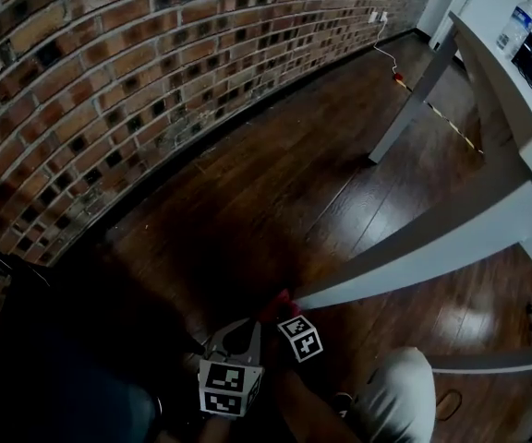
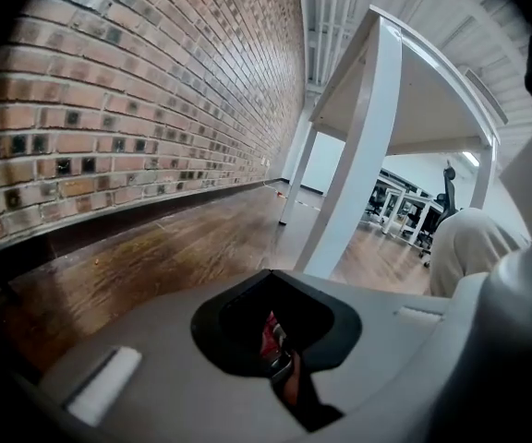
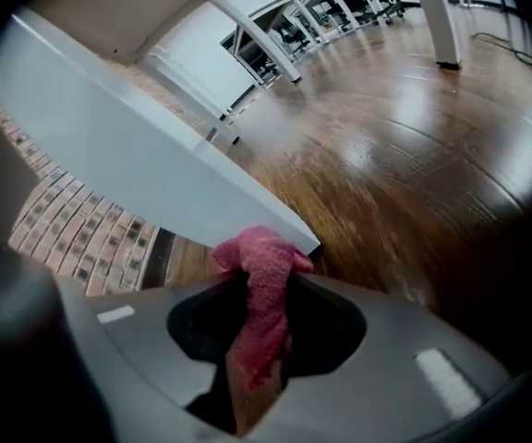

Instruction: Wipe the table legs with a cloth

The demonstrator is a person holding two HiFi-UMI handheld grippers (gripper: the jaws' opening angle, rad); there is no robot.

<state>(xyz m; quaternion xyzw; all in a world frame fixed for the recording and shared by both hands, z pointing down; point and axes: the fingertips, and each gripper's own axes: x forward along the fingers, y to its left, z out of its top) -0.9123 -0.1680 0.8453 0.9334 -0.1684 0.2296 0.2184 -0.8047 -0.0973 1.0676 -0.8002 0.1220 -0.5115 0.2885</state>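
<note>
A white table leg (image 1: pixel 414 252) slants down to the dark wood floor, and its foot lies just ahead of both grippers. My right gripper (image 1: pixel 284 317) is shut on a red cloth (image 1: pixel 281 303). In the right gripper view the cloth (image 3: pixel 259 270) bunches out of that gripper (image 3: pixel 257 298) and presses against the bottom end of the leg (image 3: pixel 137 173). My left gripper (image 1: pixel 247 330) hovers beside it to the left, jaws together and gripping nothing I can make out. In the left gripper view the leg (image 2: pixel 358 155) rises upright ahead, and a small red patch shows in the left gripper (image 2: pixel 275 340).
A brick wall (image 1: pixel 109 81) runs along the left. The white table top (image 1: pixel 515 90) carries a water bottle (image 1: pixel 517 24), and a far leg (image 1: pixel 414 100) stands beyond. Another white leg (image 1: pixel 488 358) crosses lower right. The person's knee (image 1: pixel 395 395) is close behind the grippers.
</note>
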